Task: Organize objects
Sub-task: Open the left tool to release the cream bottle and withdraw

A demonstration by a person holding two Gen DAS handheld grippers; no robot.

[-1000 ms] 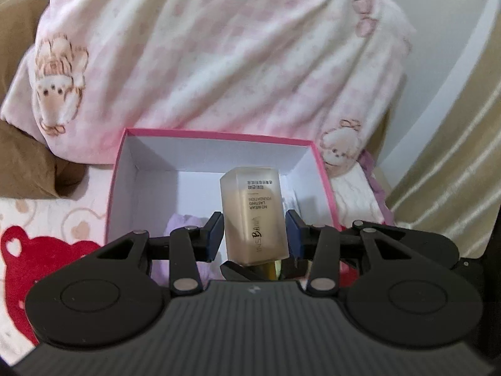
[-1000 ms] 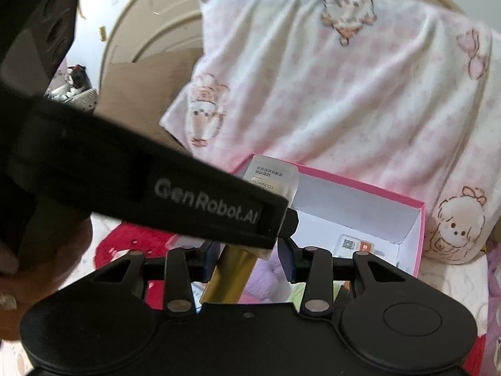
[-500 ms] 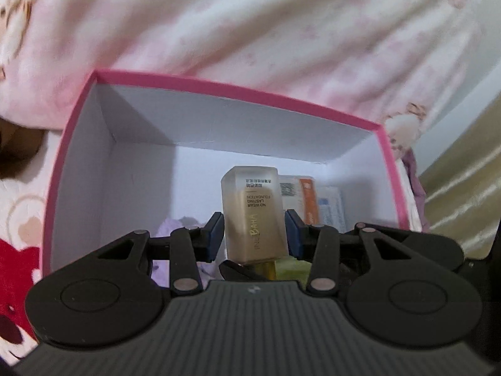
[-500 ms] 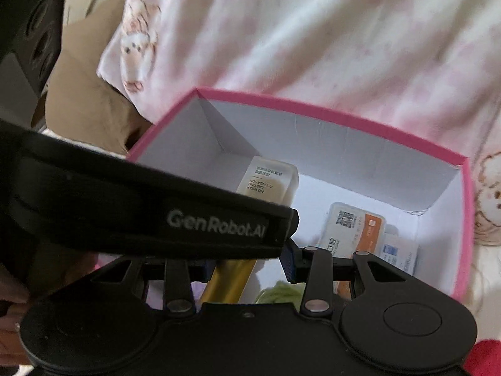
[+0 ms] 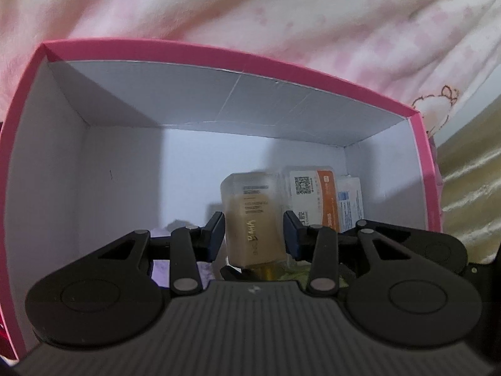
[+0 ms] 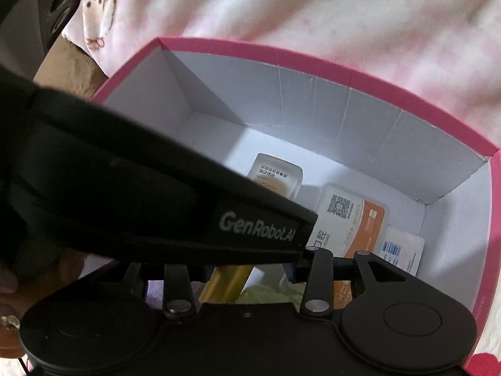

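Observation:
A beige foundation bottle (image 5: 253, 219) with a gold cap (image 6: 225, 282) hangs bottom-first inside the pink box (image 5: 219, 53), just above its white floor. My left gripper (image 5: 253, 238) is shut on the bottle's glass body, a pad on each side. In the right wrist view the left gripper's black housing (image 6: 156, 194) crosses the picture and hides most of the bottle (image 6: 277, 177). My right gripper (image 6: 247, 274) straddles the gold cap. A gap shows between the cap and its right pad, and its left pad is mostly hidden.
An orange and white packet (image 5: 313, 197) and a blue and white packet (image 5: 350, 203) lie in the box at the right. Something purple (image 5: 162, 266) and something green (image 6: 266, 294) lie at its near side. A pink blanket (image 5: 250, 6) is heaped behind the box.
Both grippers have come down and forward with the bottle, from above the box rim into the box. The box now fills both views.

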